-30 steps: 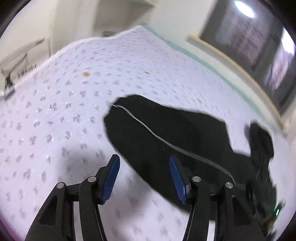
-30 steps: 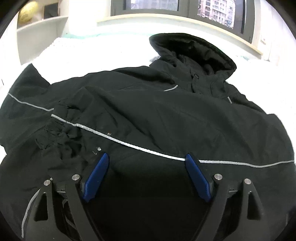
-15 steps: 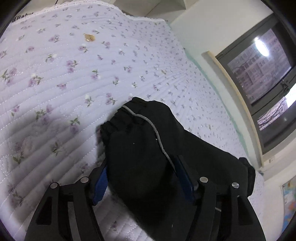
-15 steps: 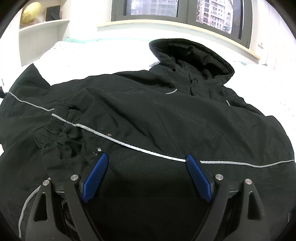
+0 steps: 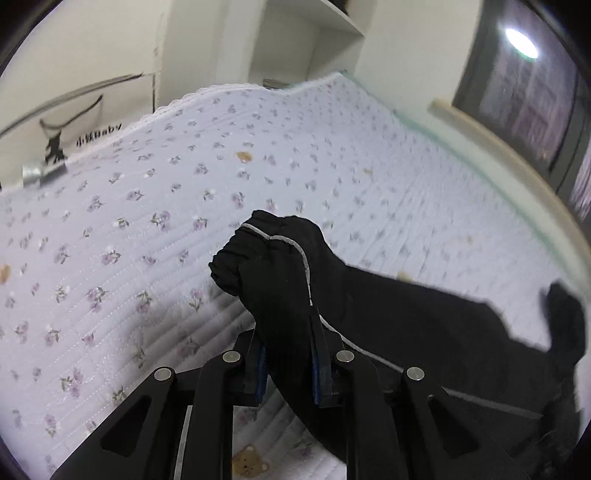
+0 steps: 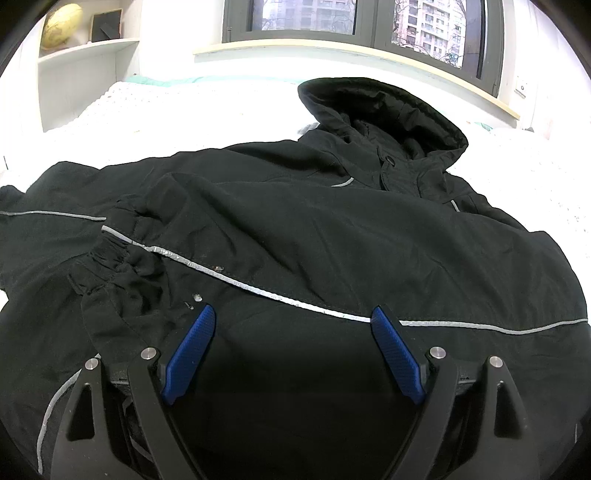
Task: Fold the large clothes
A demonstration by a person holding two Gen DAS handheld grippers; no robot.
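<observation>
While left gripper (image 5: 288,363) pinches sleeve (image 5: 280,280), cuff points up.

Bed and what lies on it

My bed (image 5: 155,206) carries a quilted cover with small purple flowers; the black hooded jacket (image 6: 295,229) lies spread directly on it.

floral quilt (image 5: 147,221) — globe (image 6: 61,26) on shelf (image 6: 88,46) | window (image 6: 354,16)

Home bedroom, floral quilted bedspread (image 5: 155,229), white wall shelves (image 6: 88,48), window (image 6: 369,18) onto apartment towers
</observation>
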